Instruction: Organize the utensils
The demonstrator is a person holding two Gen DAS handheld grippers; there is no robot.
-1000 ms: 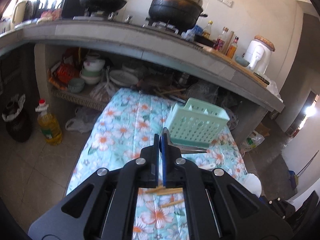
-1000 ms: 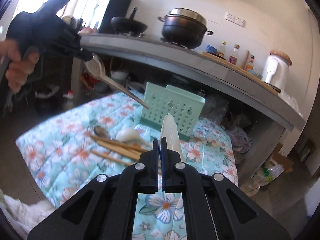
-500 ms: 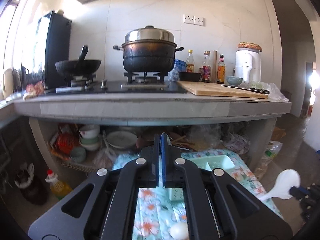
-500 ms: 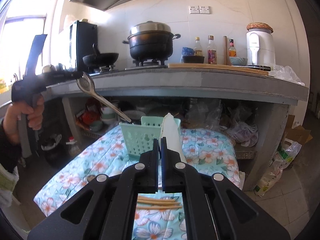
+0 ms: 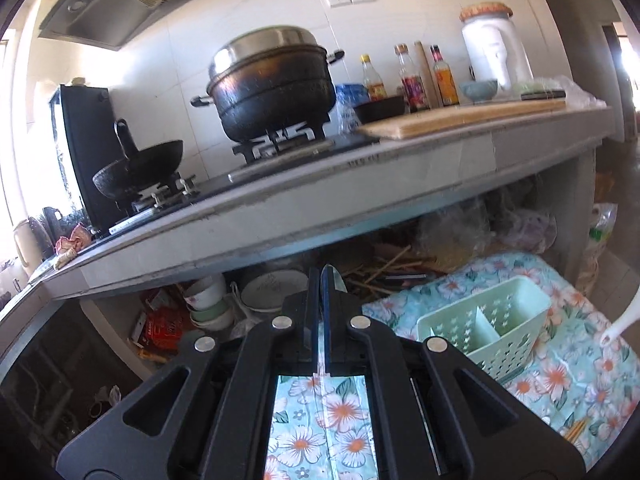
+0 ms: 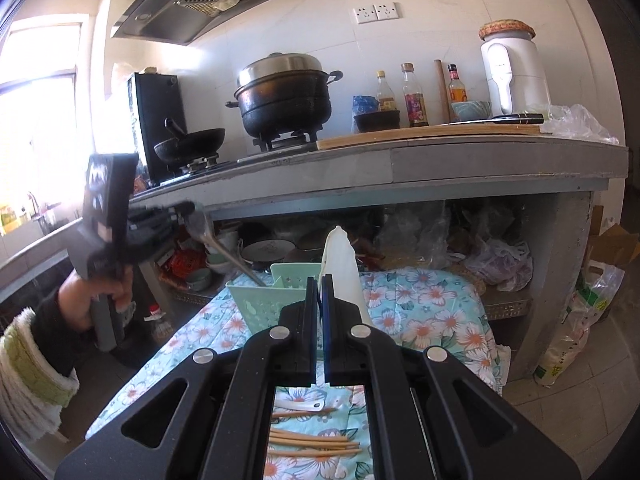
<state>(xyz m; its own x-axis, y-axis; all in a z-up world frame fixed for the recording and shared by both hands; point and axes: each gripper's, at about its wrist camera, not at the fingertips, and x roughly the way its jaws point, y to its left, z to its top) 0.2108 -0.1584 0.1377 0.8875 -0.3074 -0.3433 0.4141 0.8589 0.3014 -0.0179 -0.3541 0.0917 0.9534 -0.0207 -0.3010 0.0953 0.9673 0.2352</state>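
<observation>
A mint-green perforated utensil basket [image 5: 486, 330] with a divider stands on the floral cloth [image 5: 568, 376]; it also shows in the right wrist view [image 6: 264, 294]. My left gripper [image 5: 322, 292] is shut on a metal spoon [image 6: 224, 250], whose handle slants down into the basket's left side. My right gripper [image 6: 321, 292] is shut on a white ceramic spoon [image 6: 342, 268], held up just right of the basket. The white spoon's end shows at the right edge of the left wrist view [image 5: 622, 322]. Several wooden chopsticks [image 6: 316, 440] and another white spoon [image 6: 298, 404] lie on the cloth below my right gripper.
A grey concrete counter [image 6: 460, 164] overhangs the far side, with a big black pot [image 6: 286, 92], a wok [image 6: 190, 146], bottles and a cutting board [image 6: 428, 134]. Bowls and plates [image 5: 268, 288] sit on the shelf beneath. Bags [image 6: 576, 328] stand on the floor at right.
The left gripper has swung towards the basket and lowered, so the metal spoon's handle now dips into its left side. The right gripper with the white spoon has moved closer to the basket.
</observation>
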